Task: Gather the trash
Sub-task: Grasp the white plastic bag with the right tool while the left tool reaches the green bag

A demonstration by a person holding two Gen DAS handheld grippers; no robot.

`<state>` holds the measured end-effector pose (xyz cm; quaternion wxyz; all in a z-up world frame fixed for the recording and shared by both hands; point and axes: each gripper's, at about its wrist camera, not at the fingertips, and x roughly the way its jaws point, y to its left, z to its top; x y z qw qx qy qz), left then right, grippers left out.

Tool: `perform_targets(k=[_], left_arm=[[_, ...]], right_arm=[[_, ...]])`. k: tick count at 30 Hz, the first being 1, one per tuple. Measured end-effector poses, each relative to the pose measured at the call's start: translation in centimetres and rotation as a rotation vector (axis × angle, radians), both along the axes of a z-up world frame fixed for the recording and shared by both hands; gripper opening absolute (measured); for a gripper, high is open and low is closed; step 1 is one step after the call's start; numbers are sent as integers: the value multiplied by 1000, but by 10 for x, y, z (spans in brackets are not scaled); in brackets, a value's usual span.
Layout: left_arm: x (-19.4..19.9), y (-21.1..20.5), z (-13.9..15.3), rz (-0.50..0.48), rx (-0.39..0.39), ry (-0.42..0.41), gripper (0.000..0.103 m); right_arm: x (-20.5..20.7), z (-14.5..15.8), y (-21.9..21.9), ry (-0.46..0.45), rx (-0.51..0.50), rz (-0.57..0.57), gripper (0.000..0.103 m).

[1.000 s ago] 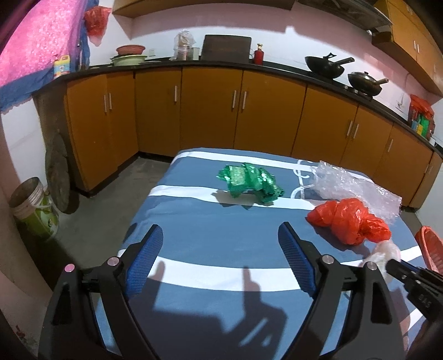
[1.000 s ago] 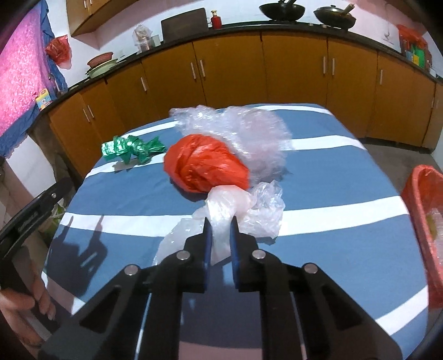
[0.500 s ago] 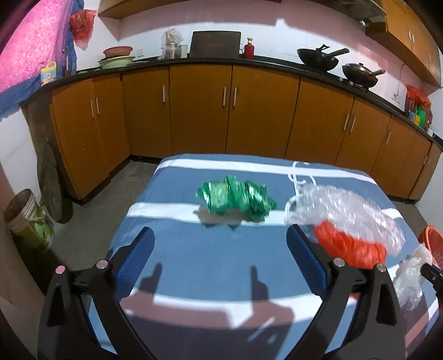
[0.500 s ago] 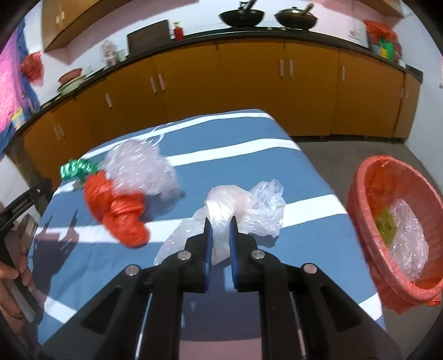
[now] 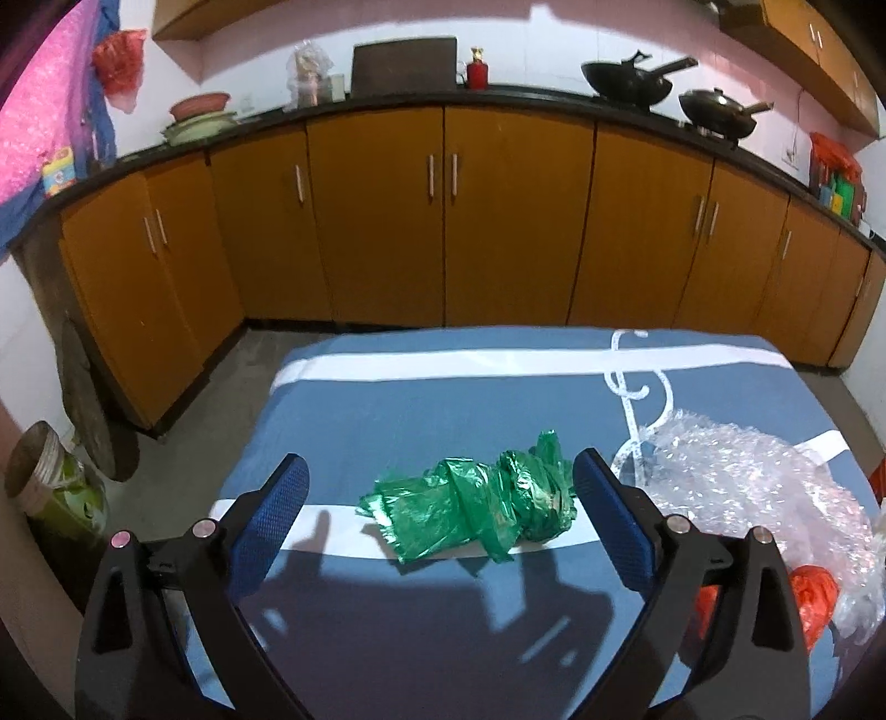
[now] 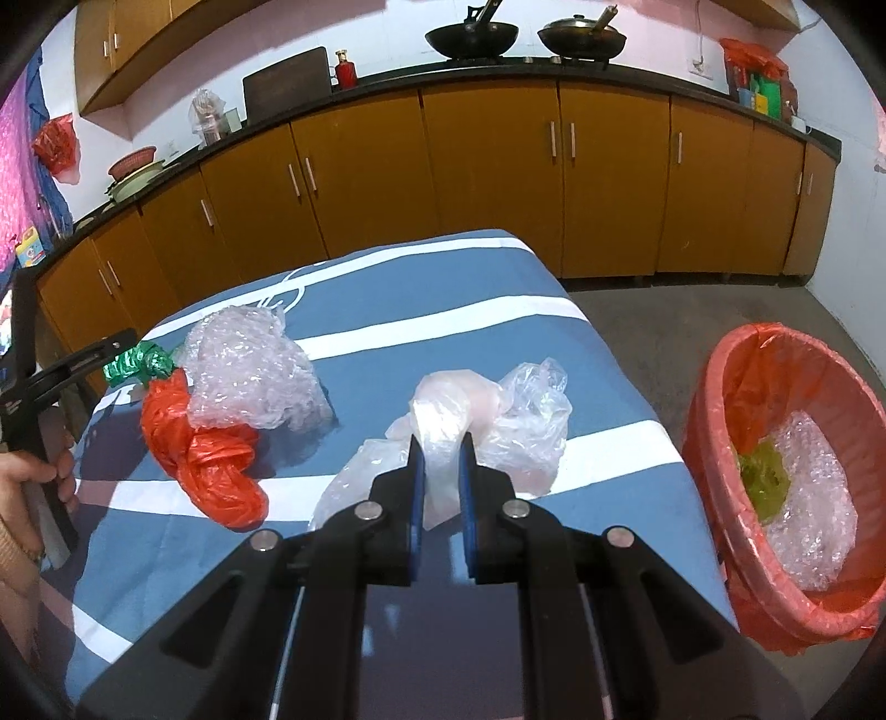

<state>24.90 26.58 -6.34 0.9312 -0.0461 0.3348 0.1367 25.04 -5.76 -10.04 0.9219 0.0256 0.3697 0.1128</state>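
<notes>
Since the earlier frames, both grippers have shifted: the right gripper [image 6: 441,443] has swung its load toward the red bin [image 6: 720,387], and the left gripper [image 5: 440,498] has advanced until the green foil wrapper [image 5: 470,512] lies between its fingers.

Clear plastic bag [image 6: 498,421]: pinched between the right gripper's blue pads at a bunched neck, the rest billowing loose above the blue striped tablecloth [image 6: 443,288]. Judged very light, limp and slippery; a grip on gathered folds, as here, is the secure one.

Green foil wrapper: lying on the tablecloth at a white stripe, between the widely spread left fingers, not yet touched. Judged light, crinkly and springy. Best taken across its thick twisted middle.

Remaining items on the table:
- One bubble wrap sheet [image 6: 249,376], crumpled. Judged bulky but weightless, and likely to spring back when squeezed.
- One red plastic bag [image 6: 210,459], touching the bubble wrap on its near side. Judged soft; take it at the knotted part.

Count: four loose pieces in all, one of each kind, with one already held. One bin stands on the floor just beside the table's right edge; it has a red liner and holds bubble wrap and something green-yellow.

Background: orange cabinets [image 5: 443,221] and two woks [image 6: 470,36] on the counter.
</notes>
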Motion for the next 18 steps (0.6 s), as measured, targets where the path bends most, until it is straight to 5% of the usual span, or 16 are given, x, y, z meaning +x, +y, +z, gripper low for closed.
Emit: perform_targets(k=[8,13,18], left_arm=[[3,1,-12,-39,-67,49,69],[3,-6,-10,-73,-63,44,27],[-3,-7,-9,-69,-70,33,20]], right_arm=[[3,-4,0,10,12,8,13],[2,-4,2,12,13,9,13],[-1,-3,3,9,13,12,13]])
